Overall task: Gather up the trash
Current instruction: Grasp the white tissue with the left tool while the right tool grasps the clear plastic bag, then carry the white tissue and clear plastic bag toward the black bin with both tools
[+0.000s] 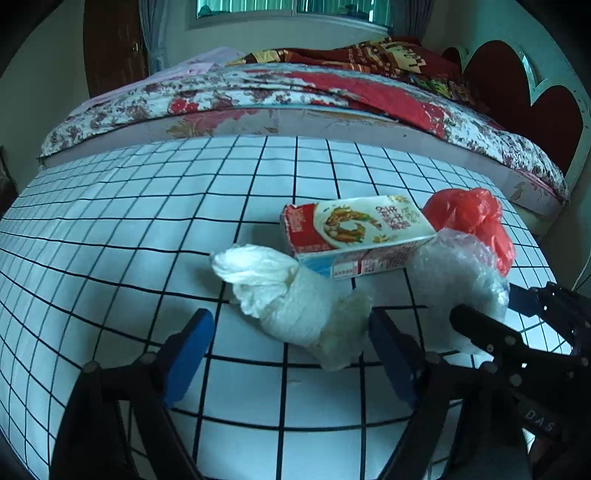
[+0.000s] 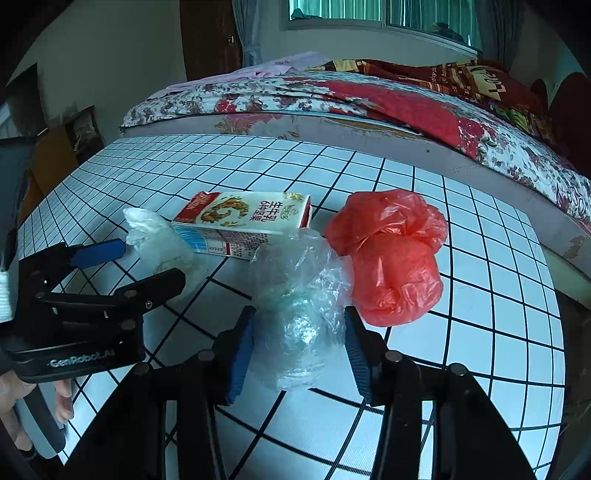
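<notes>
Trash lies on a checked white tablecloth (image 1: 110,229): a white crumpled bag (image 1: 291,299), a milk carton (image 1: 354,230), a clear plastic bag (image 2: 299,306) and a red plastic bag (image 2: 391,254). My left gripper (image 1: 291,354) is open, its blue pads on either side of the white bag's near end. My right gripper (image 2: 299,350) has its pads on both sides of the clear bag, touching it. The left gripper also shows in the right wrist view (image 2: 136,262), and the right gripper in the left wrist view (image 1: 491,306).
A bed (image 1: 295,96) with a floral cover runs along the table's far edge. A red headboard (image 1: 524,92) stands at the right. A wooden door (image 2: 210,37) and a window (image 2: 369,11) are behind.
</notes>
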